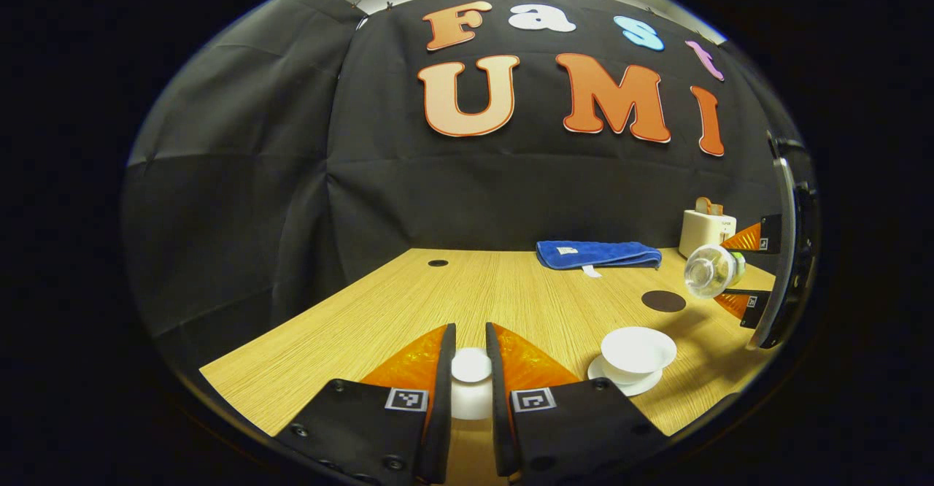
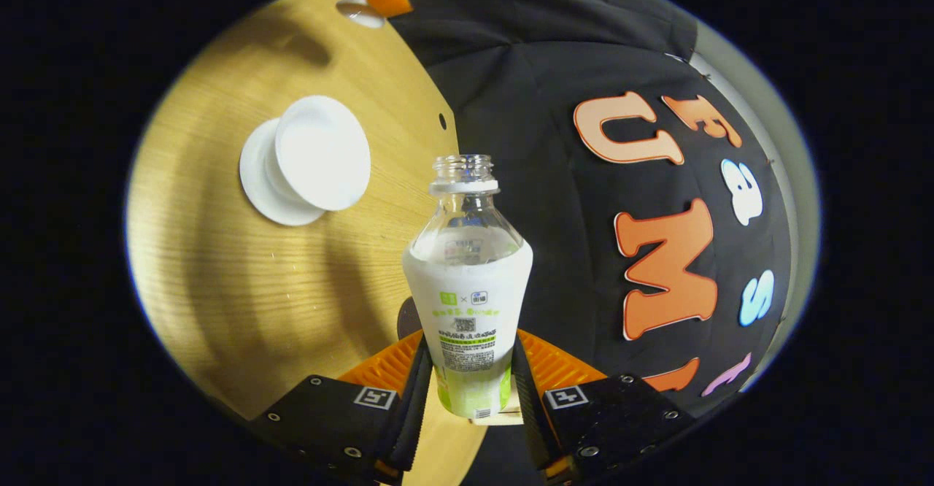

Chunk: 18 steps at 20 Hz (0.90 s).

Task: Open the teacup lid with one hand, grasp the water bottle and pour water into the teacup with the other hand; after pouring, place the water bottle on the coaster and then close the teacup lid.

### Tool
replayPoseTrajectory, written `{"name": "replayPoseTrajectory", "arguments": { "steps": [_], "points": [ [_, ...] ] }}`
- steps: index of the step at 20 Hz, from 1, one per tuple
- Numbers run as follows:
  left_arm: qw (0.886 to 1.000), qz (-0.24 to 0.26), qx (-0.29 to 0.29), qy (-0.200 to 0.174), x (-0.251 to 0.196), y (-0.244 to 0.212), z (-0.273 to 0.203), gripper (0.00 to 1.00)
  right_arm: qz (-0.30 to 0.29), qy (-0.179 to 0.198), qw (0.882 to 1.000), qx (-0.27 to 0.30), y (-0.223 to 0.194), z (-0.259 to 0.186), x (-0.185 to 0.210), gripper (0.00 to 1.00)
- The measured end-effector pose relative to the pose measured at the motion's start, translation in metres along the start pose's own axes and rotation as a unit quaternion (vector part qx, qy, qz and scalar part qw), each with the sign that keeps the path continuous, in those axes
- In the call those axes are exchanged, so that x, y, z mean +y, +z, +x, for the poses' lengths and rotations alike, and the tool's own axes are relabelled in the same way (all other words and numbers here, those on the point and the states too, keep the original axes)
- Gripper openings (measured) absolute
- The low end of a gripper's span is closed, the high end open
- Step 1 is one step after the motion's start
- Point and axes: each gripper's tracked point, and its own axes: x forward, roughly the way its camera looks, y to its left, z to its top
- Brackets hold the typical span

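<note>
White porcelain is what we've got clamped in the left tool (image 1: 471,365): the teacup lid (image 1: 471,364), pinched by its knob between both fingers and held off to the left, low over the worktop (image 1: 350,311). We think that spot makes sense, since it keeps the lid well clear of the pour and ready to go back on.

Moving right in the left gripper view, the teacup (image 1: 638,351) sits open on its saucer (image 1: 626,382), near the front edge. Just behind it there's the dark round coaster (image 1: 663,301), bare, waiting for the bottle. Further back we've got a folded blue towel (image 1: 598,254) and a small white toaster (image 1: 706,230) by the wall, neither of them part of this job.

At the far right, the right tool (image 2: 471,380) is clamped on the water bottle (image 2: 467,289), gripping the labelled lower body. The bottle is uncapped and tipped on its side in the air, mouth aimed toward the cup's side. We can't see any stream, and can't really tell how much water is in it, so our guess is we're either just starting the tilt or just finishing.
</note>
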Motion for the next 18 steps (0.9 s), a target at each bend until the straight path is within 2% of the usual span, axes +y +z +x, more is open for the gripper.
{"name": "replayPoseTrajectory", "arguments": {
  "steps": [6,18],
  "points": [
    [1.0,0.002,0.005,0.007,0.009,-0.006,0.0,0.28,-0.07,0.009,0.997,-0.015,0.001,0.013,0.015,0.59],
    [1.0,0.003,0.007,0.014,0.017,-0.009,-0.001,0.27,-0.178,-0.039,0.982,-0.047,0.013,0.021,0.004,0.59]
  ]
}}
